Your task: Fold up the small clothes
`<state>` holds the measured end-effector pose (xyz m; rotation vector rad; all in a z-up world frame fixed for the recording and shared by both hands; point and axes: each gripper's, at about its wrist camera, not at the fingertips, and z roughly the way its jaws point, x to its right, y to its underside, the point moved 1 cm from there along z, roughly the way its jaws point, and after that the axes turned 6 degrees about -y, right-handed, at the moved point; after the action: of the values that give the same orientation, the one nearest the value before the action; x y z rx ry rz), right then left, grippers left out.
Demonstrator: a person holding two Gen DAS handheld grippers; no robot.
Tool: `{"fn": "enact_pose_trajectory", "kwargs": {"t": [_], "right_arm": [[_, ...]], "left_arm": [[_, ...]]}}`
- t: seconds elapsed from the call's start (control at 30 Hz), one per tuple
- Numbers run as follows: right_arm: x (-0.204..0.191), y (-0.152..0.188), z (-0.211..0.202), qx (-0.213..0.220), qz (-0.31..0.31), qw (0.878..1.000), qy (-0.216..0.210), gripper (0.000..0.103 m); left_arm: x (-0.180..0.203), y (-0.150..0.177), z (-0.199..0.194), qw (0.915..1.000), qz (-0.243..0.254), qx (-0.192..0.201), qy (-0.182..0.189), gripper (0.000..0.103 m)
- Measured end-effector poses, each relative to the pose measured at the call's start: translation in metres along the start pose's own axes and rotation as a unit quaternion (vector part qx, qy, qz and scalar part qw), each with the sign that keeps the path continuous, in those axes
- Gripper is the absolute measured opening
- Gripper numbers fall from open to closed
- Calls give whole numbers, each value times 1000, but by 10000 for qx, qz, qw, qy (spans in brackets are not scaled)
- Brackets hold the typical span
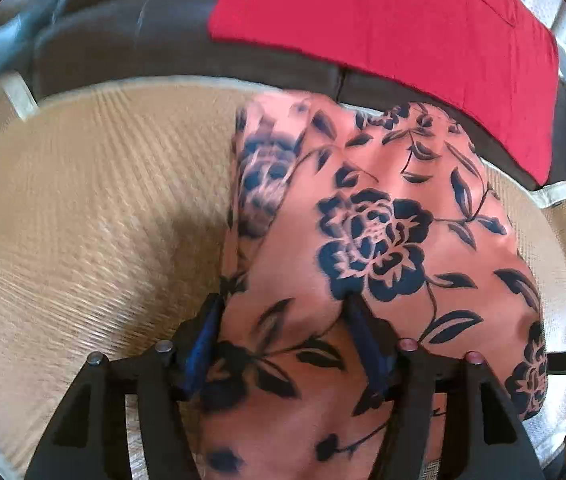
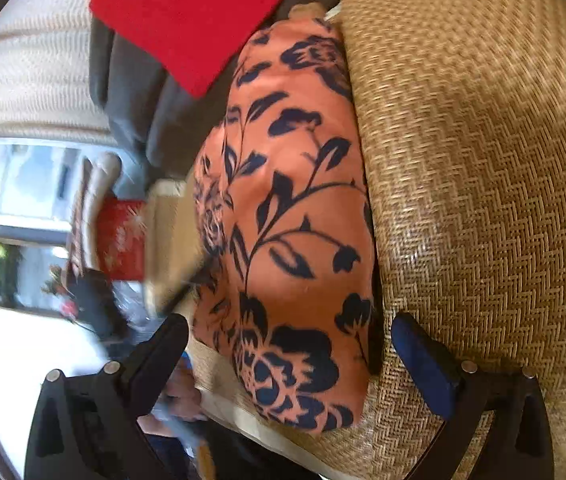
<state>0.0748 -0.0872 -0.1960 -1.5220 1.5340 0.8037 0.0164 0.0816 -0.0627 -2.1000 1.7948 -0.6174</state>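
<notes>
Woven mat (image 2: pixel 483 200) bears floral garment (image 2: pixel 295 220), red cloth (image 2: pixel 191 12) beyond

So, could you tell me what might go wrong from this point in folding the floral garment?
1. The left gripper has the orange floral garment between parted fingers; if it is lifted now, the fabric may slip out and the fold may fall open.
2. The right gripper stands wide open over the garment's edge; closing there could also catch the woven mat.
3. The red cloth lies close behind and could be dragged along.
</notes>
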Motion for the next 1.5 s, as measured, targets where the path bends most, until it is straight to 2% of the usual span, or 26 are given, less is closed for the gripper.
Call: {"fn": "enact_pose_trajectory", "kwargs": {"t": [0.03, 0.07, 0.1, 0.17, 0.23, 0.27, 0.3, 0.37, 0.47, 0.53, 0.57, 0.63, 0.67, 0.7, 0.77, 0.83, 0.87, 0.93, 1.0, 1.07, 1.13, 1.2, 1.27, 1.33, 1.4, 1.5], "right_arm": [[-1, -2, -2, -8, 41, 10000, 35, 88], [-3, -3, -2, -16, -21, 9997, 237, 39], [-5, -3, 1, -115, -58, 9991, 408, 35], [-13, 2, 2, -53, -245, 9976, 653, 36], [-11, 5, 10, -9, -271, 9964, 805, 64], [-6, 9, 17, -76, -91, 9984, 544, 76], [-7, 15, 25, -178, -41, 9993, 340, 80], [-18, 24, 37, -167, -361, 9978, 524, 77], [4, 19, 29, 179, 257, 9987, 396, 39], [29, 15, 26, 35, 618, 9978, -225, 33], [32, 16, 22, 0, 598, 9979, -248, 33], [22, 18, 26, -30, 352, 9994, -26, 38], [14, 20, 31, -67, 242, 9997, 83, 51], [4, 20, 36, -96, 146, 9998, 41, 76], [-18, 16, 43, -132, -152, 9998, -62, 87], [-35, 3, 42, 123, -599, 9974, 370, 87], [-38, -5, 42, 154, -653, 9970, 391, 87], [-37, -31, 50, 143, -542, 9981, 264, 87], [-29, -59, 54, -87, -617, 9974, 358, 87], [-19, -80, 60, -274, -286, 9990, 182, 85], [-31, -95, 53, -258, -557, 9958, 685, 52], [-36, -99, 50, -281, -602, 9939, 877, 47], [-32, -97, 49, -194, -633, 9927, 1012, 49], [-20, -99, 47, -122, -485, 9957, 784, 63], [-21, -100, 37, -92, -515, 9979, 376, 85], [-24, -117, 39, 71, -724, 9960, 519, 79]], "left_arm": [[-1, 0, -2, 10000, -41, 31, 33, 67], [-1, 1, -4, 10000, -87, -11, 11, 67], [-2, 2, -6, 9999, -96, -26, 22, 67], [-11, 10, -20, 10000, -37, 37, 47, 67], [-9, 10, -17, 10000, 31, 87, 34, 67], [-9, 13, -14, 9999, 55, 96, 30, 67], [-9, 15, -15, 9999, 74, 108, 41, 68], [-10, 11, -8, 9998, 115, 128, 53, 68], [-9, 9, -7, 9997, 178, 144, 82, 68], [-3, 9, 4, 9996, 217, 166, 69, 69], [-3, 10, 4, 9995, 254, 187, 41, 69], [-2, 9, 6, 9996, 238, 178, 14, 69], [-2, 8, 6, 9997, 209, 154, 7, 69], [-4, 7, 4, 9998, 163, 87, -22, 69], [-6, 3, -9, 9998, 87, 152, -51, 69], [-7, 0, -24, 9988, 204, 419, -146, 69], [-6, 0, -23, 9983, 272, 463, -216, 69], [-7, 2, -2, 9994, 273, 113, -165, 69], [-8, 3, 1, 9993, 256, 249, -103, 71], [-5, 1, 1, 9992, 291, 213, -158, 71], [-7, -1, 2, 9992, 325, 199, -85, 71], [-8, -2, 3, 9990, 388, 219, -9, 72], [-6, -3, 5, 9984, 483, 280, -38, 73], [-6, -6, 6, 9984, 502, 267, -33, 73], [-7, -8, 6, 9985, 501, 237, 13, 73], [-5, -10, 9, 9981, 557, 268, -22, 74]]}}
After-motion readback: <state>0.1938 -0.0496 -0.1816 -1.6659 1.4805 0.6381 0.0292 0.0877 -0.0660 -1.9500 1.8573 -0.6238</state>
